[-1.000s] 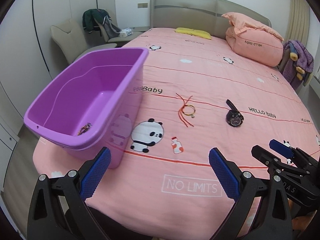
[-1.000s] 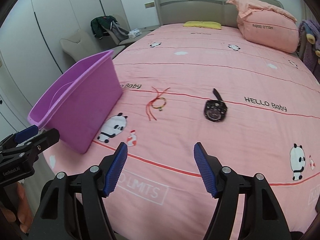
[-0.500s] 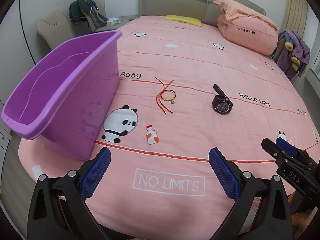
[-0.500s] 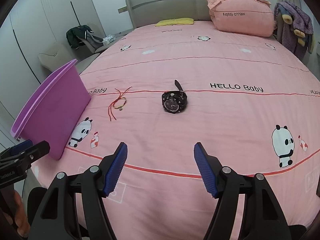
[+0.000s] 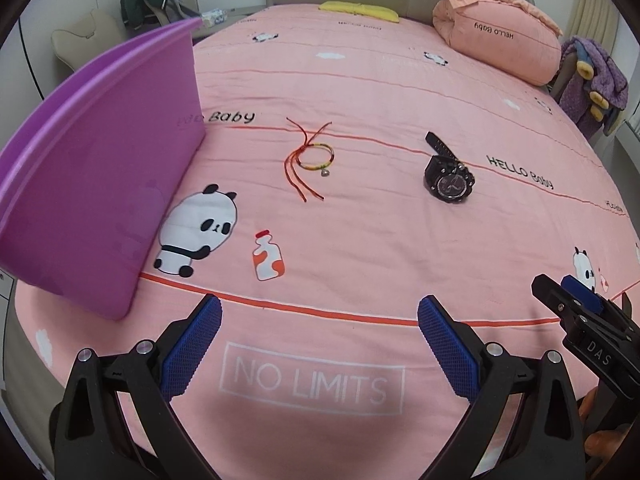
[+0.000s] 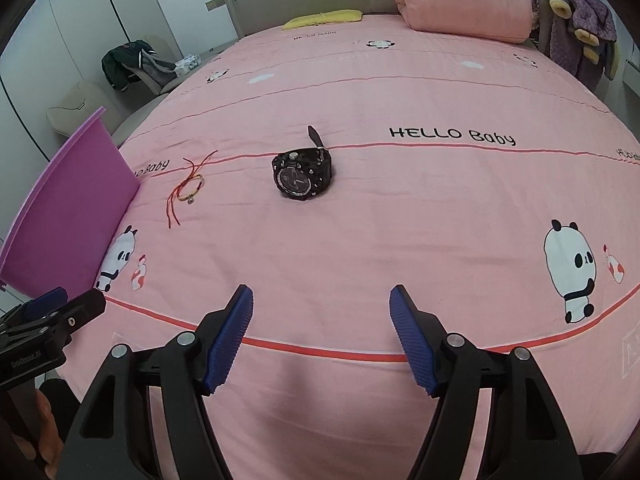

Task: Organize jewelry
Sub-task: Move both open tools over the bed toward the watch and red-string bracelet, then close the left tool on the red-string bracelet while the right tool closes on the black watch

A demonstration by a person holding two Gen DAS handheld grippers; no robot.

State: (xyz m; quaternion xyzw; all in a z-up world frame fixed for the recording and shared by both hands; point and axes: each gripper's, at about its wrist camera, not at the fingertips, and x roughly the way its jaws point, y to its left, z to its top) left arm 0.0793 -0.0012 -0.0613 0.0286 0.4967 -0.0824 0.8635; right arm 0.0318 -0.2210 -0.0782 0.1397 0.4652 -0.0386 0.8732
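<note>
A red-string bracelet [image 5: 314, 158] with a small charm and a black wristwatch [image 5: 448, 178] lie apart on the pink bedsheet [image 5: 360, 240]. A purple plastic tub [image 5: 96, 176] stands at the left; its inside is hidden. My left gripper [image 5: 319, 344] is open and empty, low over the bed's near edge, short of the bracelet. My right gripper [image 6: 321, 332] is open and empty, in line with the watch [image 6: 302, 172] but well short of it. The bracelet [image 6: 190, 190] and tub [image 6: 68, 216] lie to its left.
A pink pillow [image 5: 496, 46] and a yellow cushion [image 5: 360, 11] lie near the headboard. A chair with dark clothes [image 5: 156, 4] stands beyond the tub. Purple clothing [image 5: 596, 80] hangs at the far right. The right gripper shows at the left wrist view's right edge [image 5: 580, 312].
Both grippers have dropped lower and moved in toward the bed. The left view no longer looks into the tub. The right gripper swung right and now faces the watch. Both stayed open.
</note>
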